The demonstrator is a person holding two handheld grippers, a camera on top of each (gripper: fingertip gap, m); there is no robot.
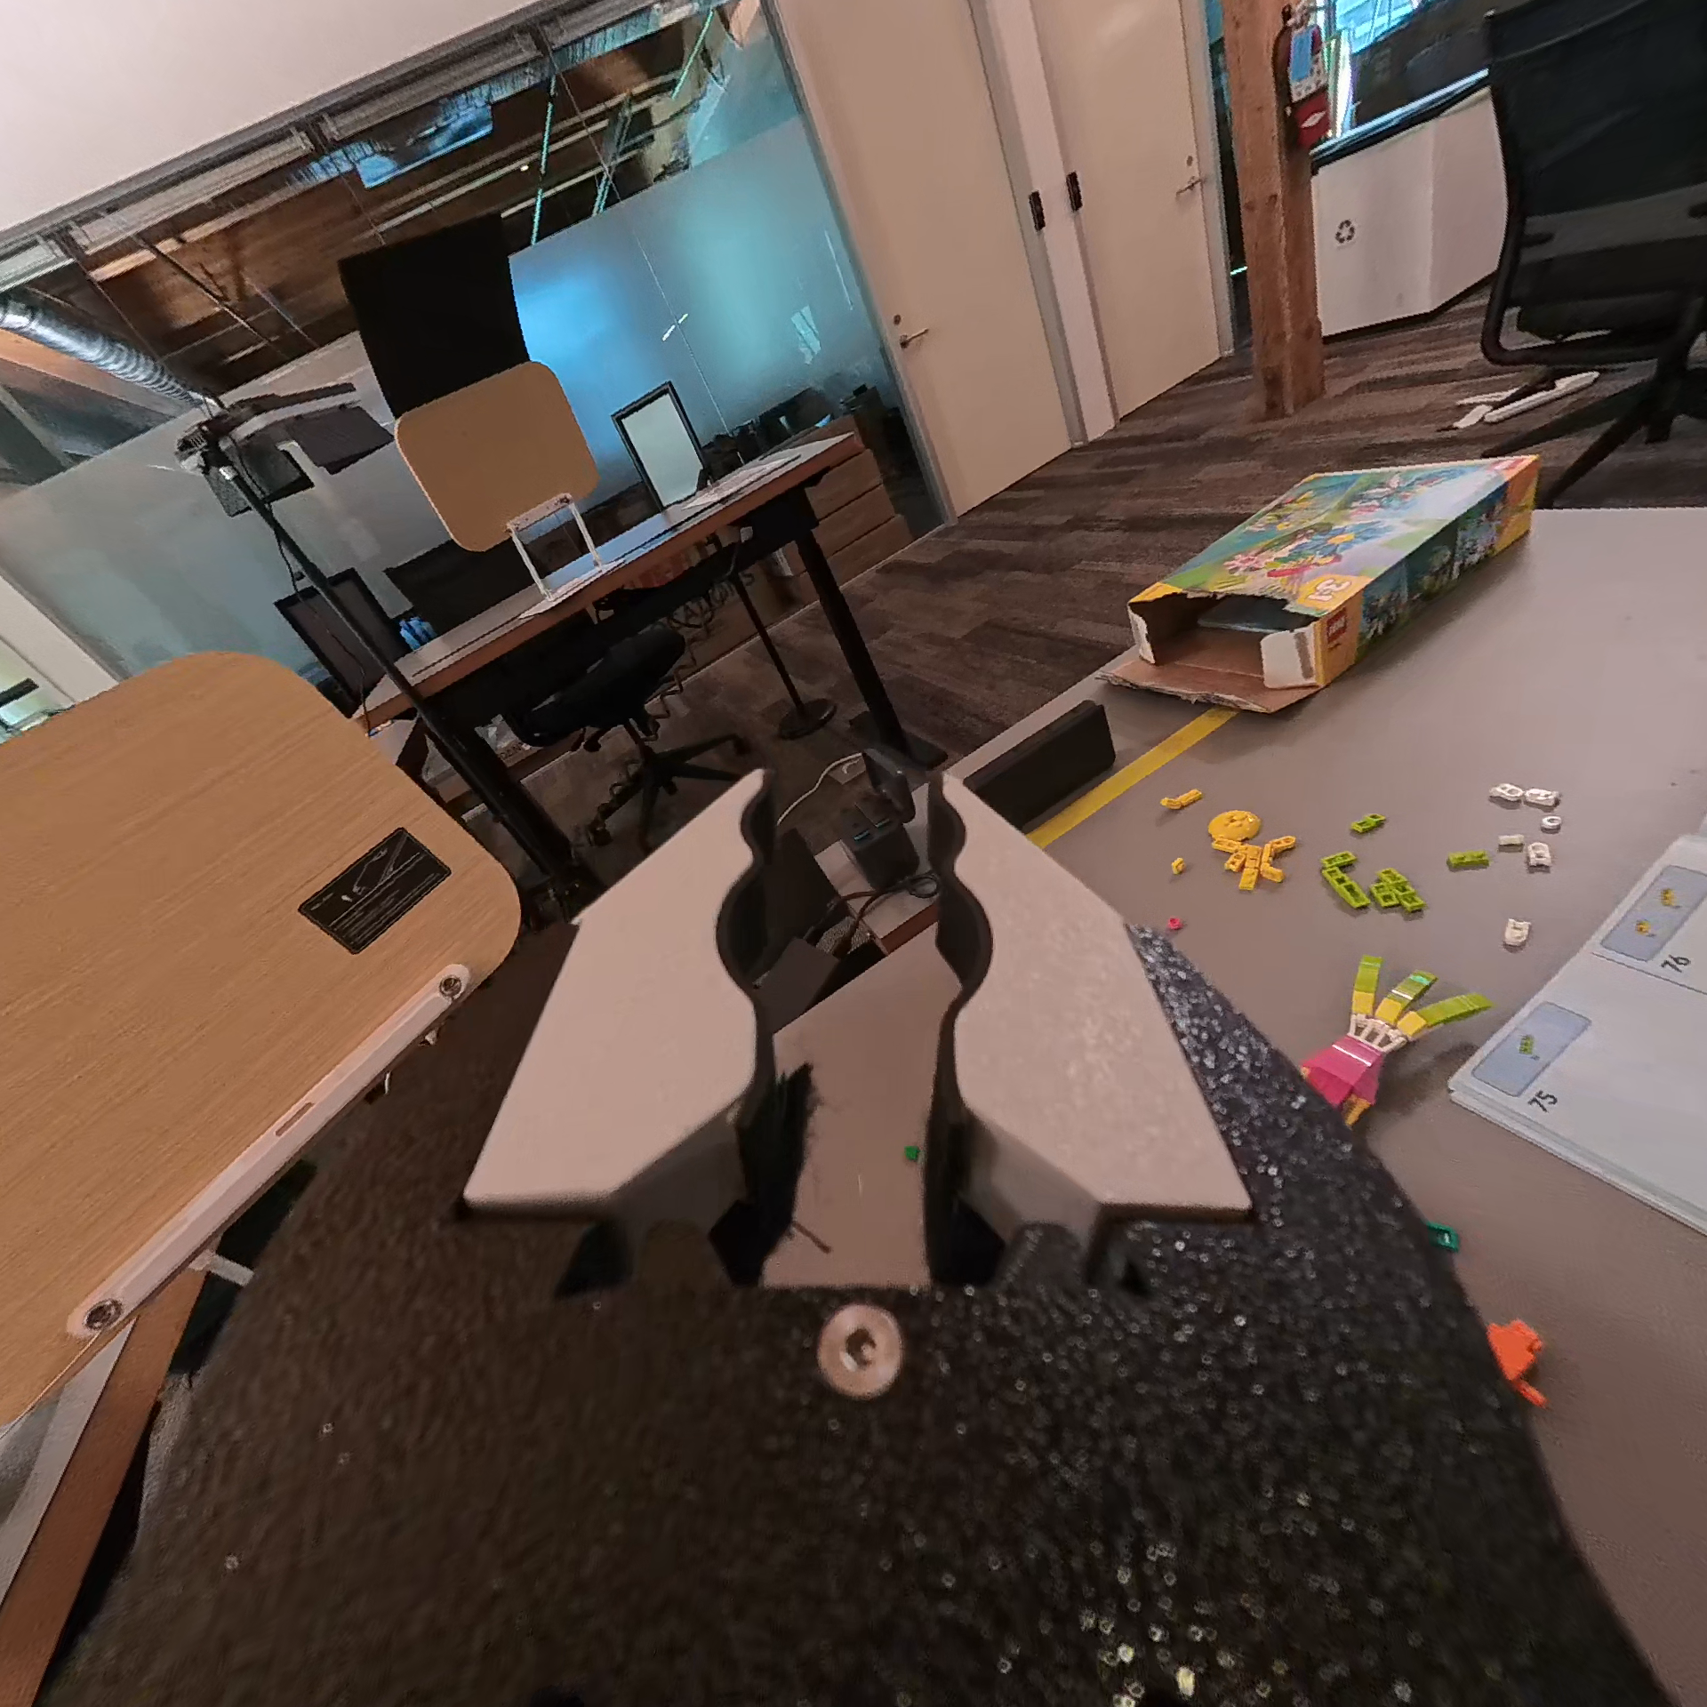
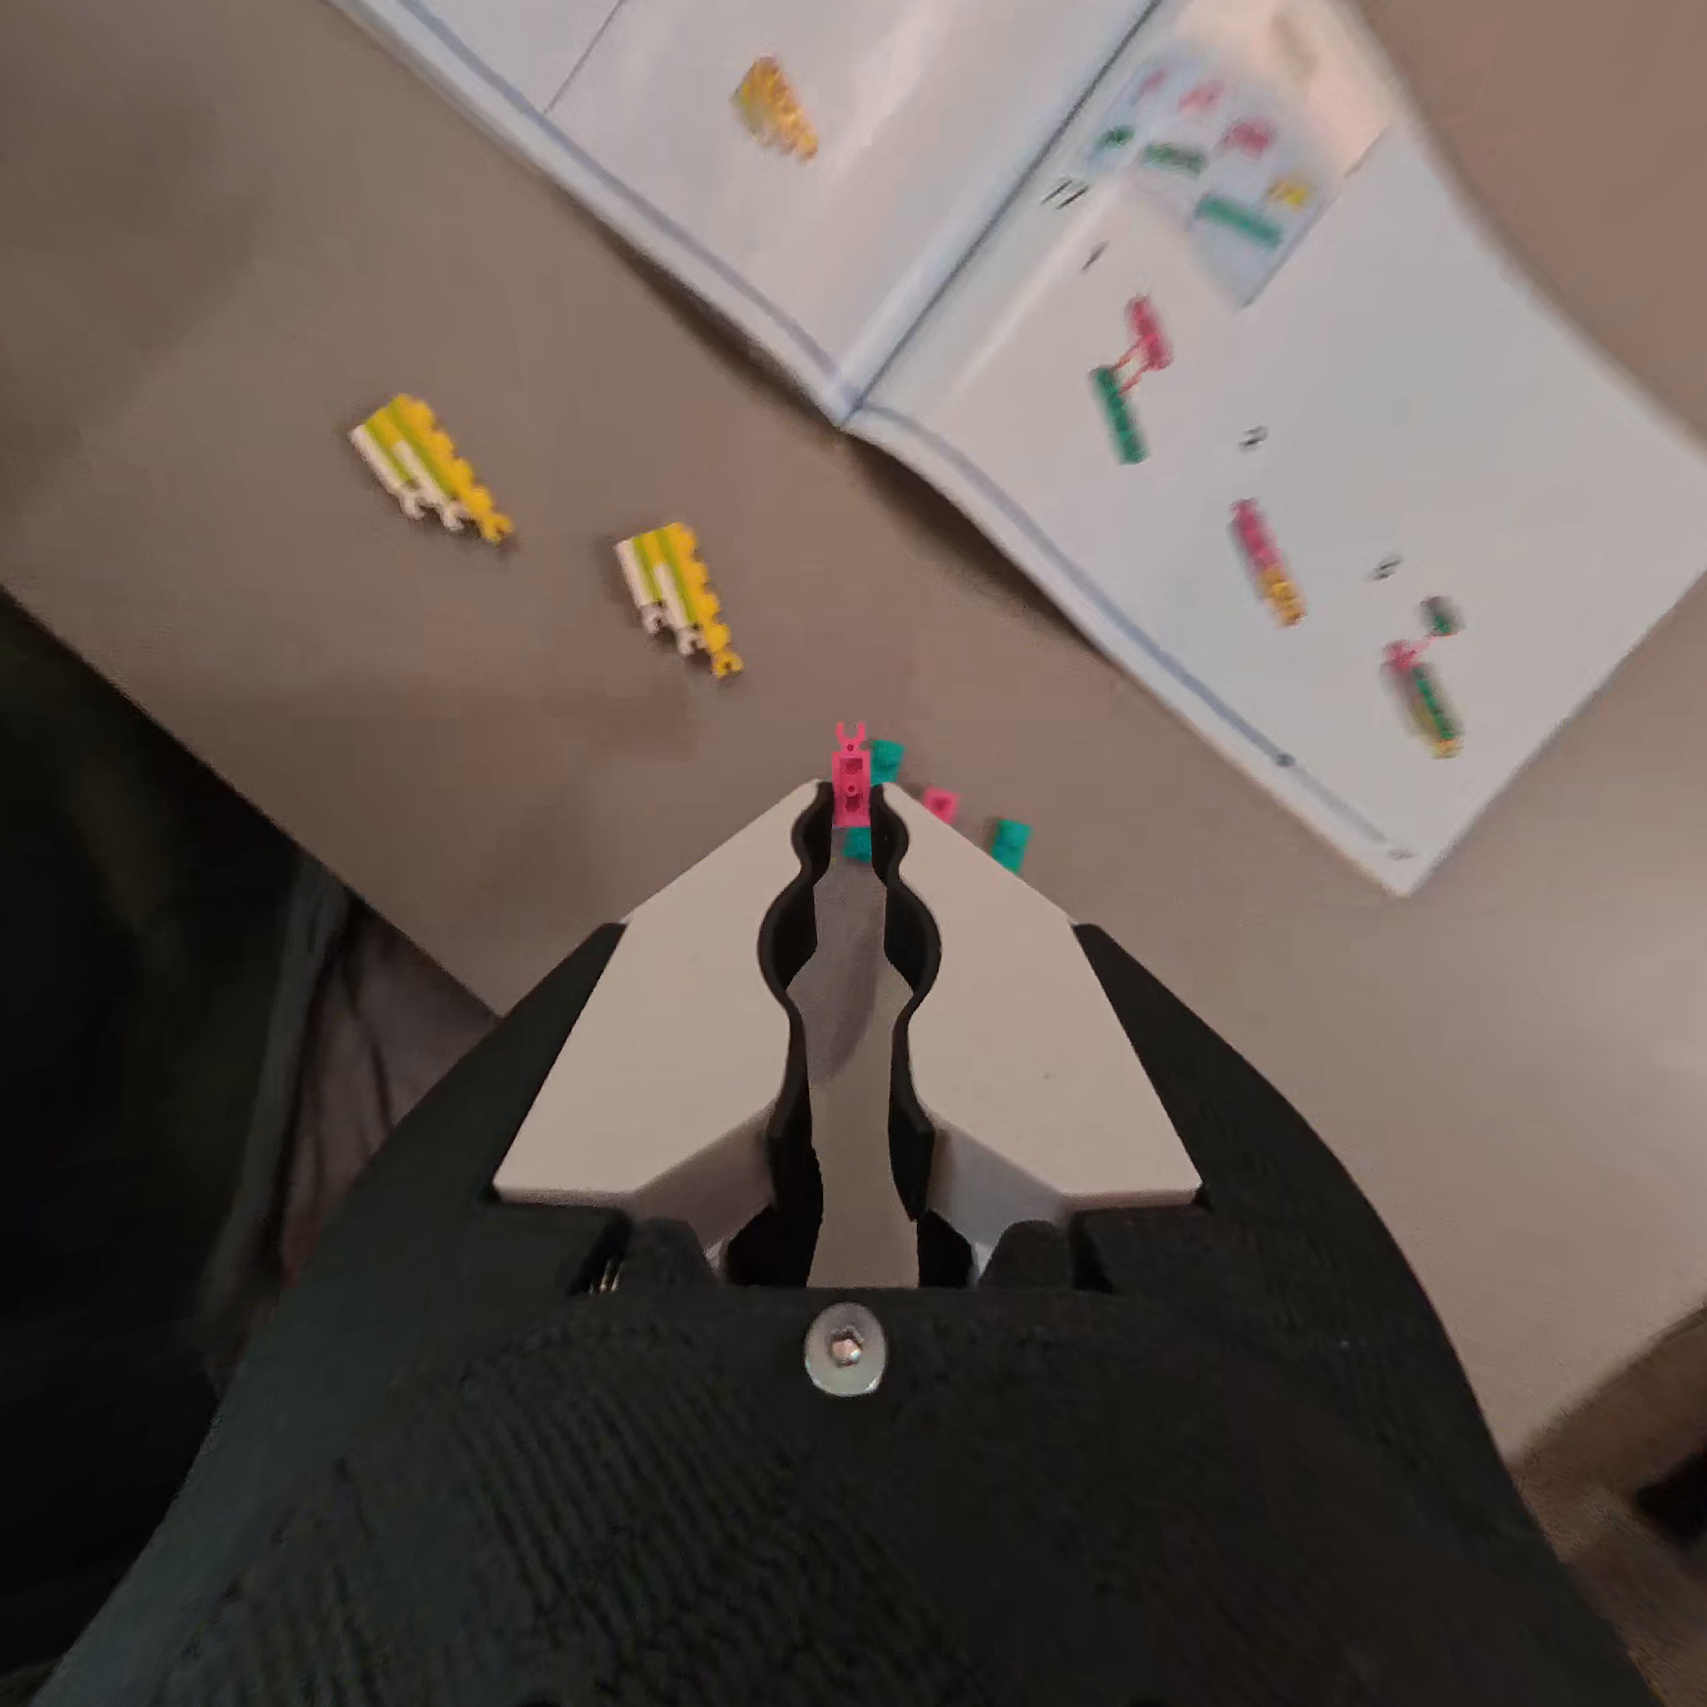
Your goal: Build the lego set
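My right gripper (image 2: 851, 796) is shut on a small pink clip brick (image 2: 851, 783), held at the fingertips above the grey table (image 2: 323, 277). Teal bricks (image 2: 1010, 845) and another pink brick (image 2: 939, 802) lie just beyond the tips. Two yellow, lime and white feather assemblies (image 2: 427, 466) (image 2: 679, 596) lie to the left. My left gripper (image 1: 850, 799) is open and empty, off the table's left edge, pointing into the room. In its view a pink and lime assembly (image 1: 1376, 1039) and loose yellow bricks (image 1: 1242, 845), lime bricks (image 1: 1376, 882) and white bricks (image 1: 1529, 813) lie on the table.
An open instruction booklet (image 2: 1062, 369) lies at the upper right; it also shows in the left wrist view (image 1: 1607, 1044). The set's torn box (image 1: 1339, 573) lies at the table's far edge. A wooden side table (image 1: 212, 924) stands at the left. Desks and chairs stand beyond. The left gripper's tips are roughly 55 centimetres from the right gripper's.
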